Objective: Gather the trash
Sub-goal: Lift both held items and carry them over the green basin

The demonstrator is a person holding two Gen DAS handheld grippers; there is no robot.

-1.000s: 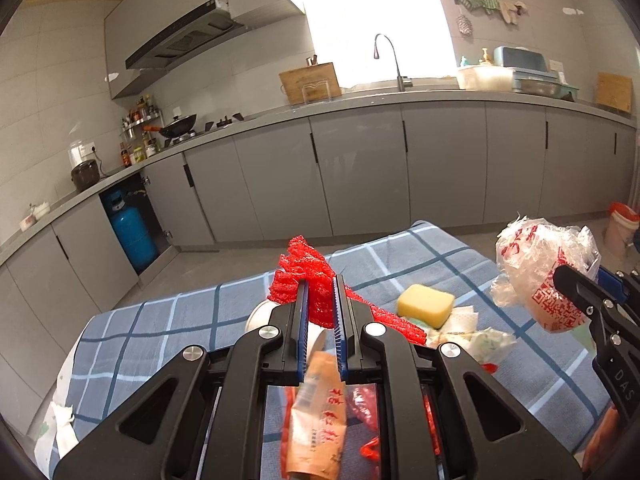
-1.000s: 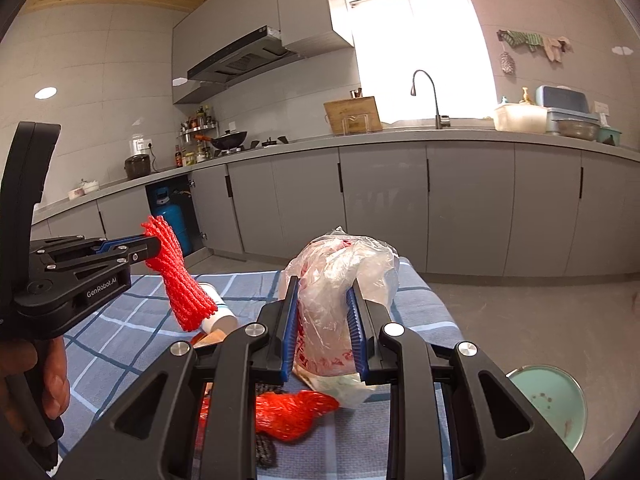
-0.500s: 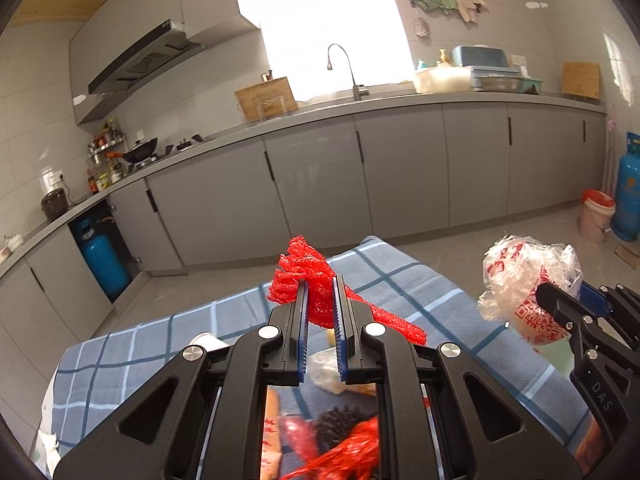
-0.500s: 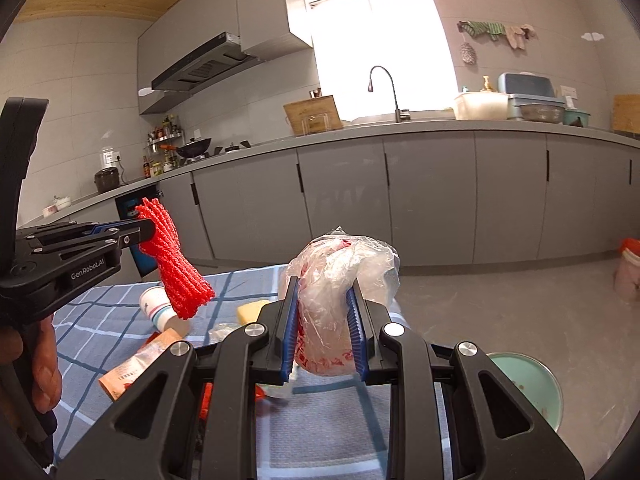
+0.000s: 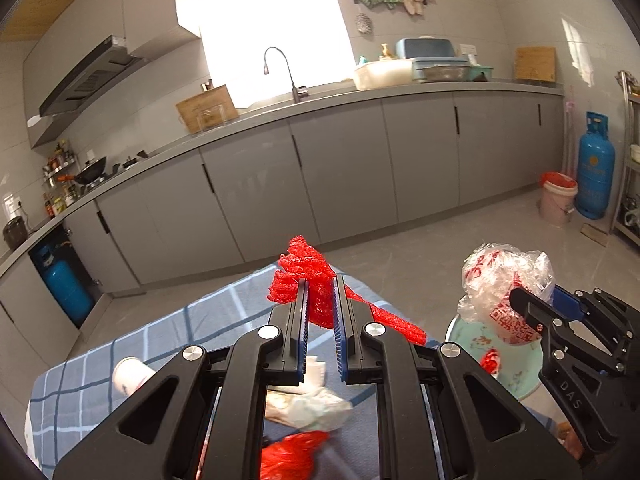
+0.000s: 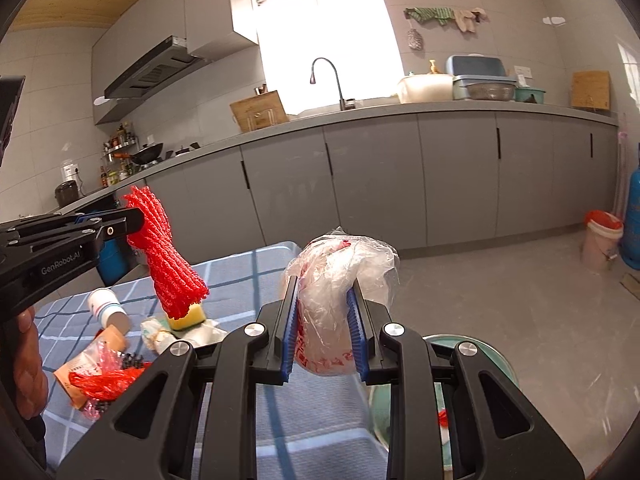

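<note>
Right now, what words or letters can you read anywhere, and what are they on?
"GenRobot.AI": on the side of the left gripper.
"DAS": on the side of the right gripper; the rest is cut off.
Red print and a QR code on the crumpled plastic bag: too crumpled to read.
Red characters on the orange wrapper: too blurred to read.

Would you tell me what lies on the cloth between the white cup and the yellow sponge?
In the right wrist view, only bare checked cloth.
</note>
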